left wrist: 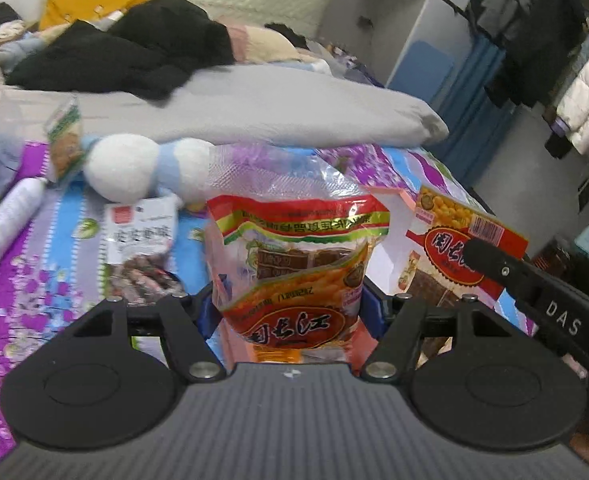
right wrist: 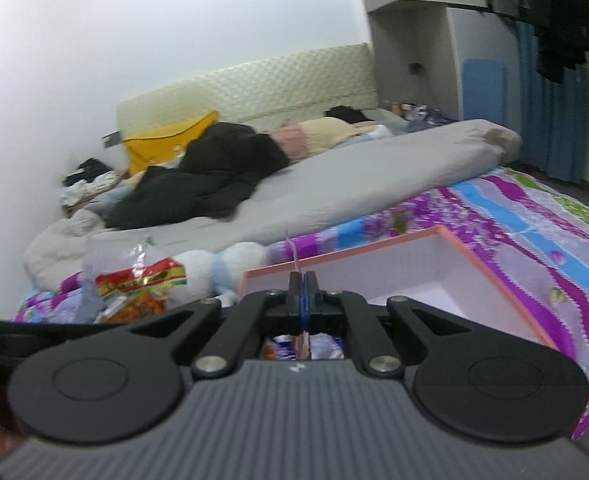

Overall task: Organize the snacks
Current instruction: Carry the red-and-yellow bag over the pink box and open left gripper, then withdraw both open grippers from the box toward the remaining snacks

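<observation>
Farthest left of the pink box (right wrist: 394, 272): sausage packet (left wrist: 138, 248) lying flat on the flowered bed (left wrist: 34, 280), just beside a white plush toy (left wrist: 122, 168). Closer to the box, still on its left: left gripper (left wrist: 290, 308), jaws clamped on the upright red-and-yellow snack bag (left wrist: 294, 248). At the box's near edge: right gripper (right wrist: 303, 279), jaws clenched on the thin edge of a second red snack packet (left wrist: 454, 248).

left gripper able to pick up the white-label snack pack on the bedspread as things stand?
Probably not. The left gripper is already shut on the red snack bag, so its jaws are full. The white-label snack pack lies uncovered on the bedspread, but that bag must go first.
</observation>
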Demonstrator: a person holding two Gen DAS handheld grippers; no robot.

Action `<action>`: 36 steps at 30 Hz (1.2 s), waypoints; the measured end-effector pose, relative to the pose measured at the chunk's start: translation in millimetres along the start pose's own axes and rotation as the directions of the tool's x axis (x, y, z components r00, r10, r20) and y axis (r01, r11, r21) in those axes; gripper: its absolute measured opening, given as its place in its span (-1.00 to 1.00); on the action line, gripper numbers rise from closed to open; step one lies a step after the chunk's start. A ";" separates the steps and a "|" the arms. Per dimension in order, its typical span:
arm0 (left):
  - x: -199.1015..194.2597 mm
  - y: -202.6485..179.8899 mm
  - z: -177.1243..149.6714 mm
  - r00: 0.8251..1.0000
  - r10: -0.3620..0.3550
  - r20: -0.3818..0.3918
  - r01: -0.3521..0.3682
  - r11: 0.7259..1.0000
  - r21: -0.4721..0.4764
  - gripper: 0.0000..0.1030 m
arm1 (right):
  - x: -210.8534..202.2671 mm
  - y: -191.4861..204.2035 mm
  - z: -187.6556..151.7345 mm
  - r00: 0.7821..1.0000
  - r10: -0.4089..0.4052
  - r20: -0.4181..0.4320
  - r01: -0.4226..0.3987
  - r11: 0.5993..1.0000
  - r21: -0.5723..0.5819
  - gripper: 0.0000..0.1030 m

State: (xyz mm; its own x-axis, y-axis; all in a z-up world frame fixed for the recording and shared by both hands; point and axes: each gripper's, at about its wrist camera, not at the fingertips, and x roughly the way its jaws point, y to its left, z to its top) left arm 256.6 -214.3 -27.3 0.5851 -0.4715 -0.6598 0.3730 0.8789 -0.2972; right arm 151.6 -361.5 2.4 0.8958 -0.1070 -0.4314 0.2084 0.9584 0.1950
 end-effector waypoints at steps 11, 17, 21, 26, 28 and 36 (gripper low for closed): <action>95.7 -33.4 5.0 0.988 -0.012 -0.153 0.017 0.999 0.032 0.38 | 59.1 -63.8 -4.6 0.980 -0.100 -0.170 0.096 0.995 -0.035 -0.93; 134.7 -31.8 0.6 0.973 -0.011 -0.233 0.017 1.000 0.025 0.38 | 89.2 -91.6 -22.9 0.956 -0.128 -0.263 0.128 0.992 -0.017 -0.88; 148.6 -28.2 -4.2 0.961 -0.019 -0.276 0.028 0.999 0.030 0.38 | 98.3 -101.3 -31.1 0.947 -0.120 -0.298 0.127 0.992 0.003 -0.86; 145.2 -27.7 -3.1 0.968 -0.008 -0.253 0.020 0.999 0.045 0.76 | 102.3 -110.8 -34.9 0.932 -0.141 -0.333 0.160 0.987 0.030 -0.52; 140.6 -28.7 -2.2 0.968 -0.015 -0.249 0.030 0.998 0.055 0.76 | 98.7 -113.4 -34.8 0.939 -0.123 -0.322 0.147 0.988 0.051 0.08; 93.5 -27.8 2.8 0.988 -0.018 -0.154 0.029 0.997 0.070 0.76 | 69.4 -96.2 -30.0 0.955 -0.117 -0.271 0.128 0.991 0.024 0.12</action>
State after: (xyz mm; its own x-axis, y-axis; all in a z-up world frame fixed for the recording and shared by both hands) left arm 303.0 -283.0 -78.9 0.4607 -0.4706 -0.7526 0.4396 0.8576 -0.2672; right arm 182.0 -453.1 -72.7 0.7251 -0.1424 -0.6737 0.3308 0.9302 0.1594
